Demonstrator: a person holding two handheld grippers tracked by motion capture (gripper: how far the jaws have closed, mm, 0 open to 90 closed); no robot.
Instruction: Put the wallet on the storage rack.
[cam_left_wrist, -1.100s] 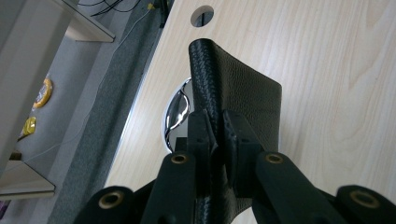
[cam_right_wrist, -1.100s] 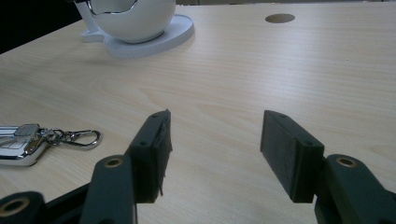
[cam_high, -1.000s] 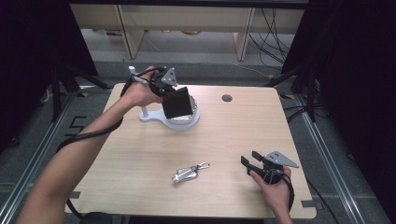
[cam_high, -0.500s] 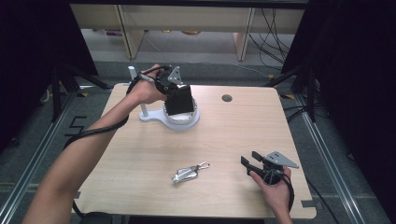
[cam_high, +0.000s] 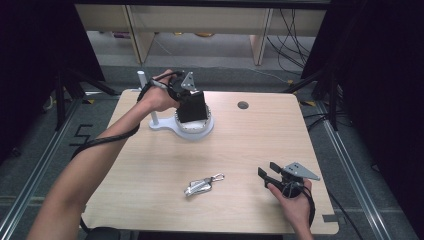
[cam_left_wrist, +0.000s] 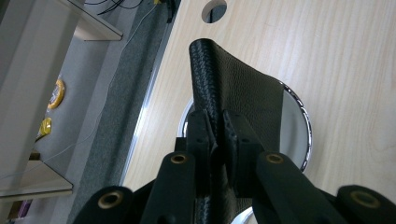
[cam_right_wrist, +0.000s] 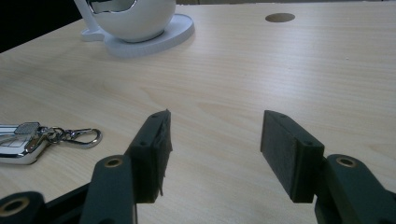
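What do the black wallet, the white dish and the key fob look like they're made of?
Black wallet: leather or an imitation, judging by its pebbled grain and matte sheen. White dish: glossy plastic or ceramic, hard to tell which; smooth with soft highlights and a shiny chrome-like rim. Key fob: polished silvery metal or plated plastic, mirror-bright, with a metal clip.

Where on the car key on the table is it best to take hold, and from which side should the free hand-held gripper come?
Grip the key's silver body, probably from above, jaws across its narrow width: it lies flat, and the clip is thin and loose. The right hand-held gripper is open beside it.
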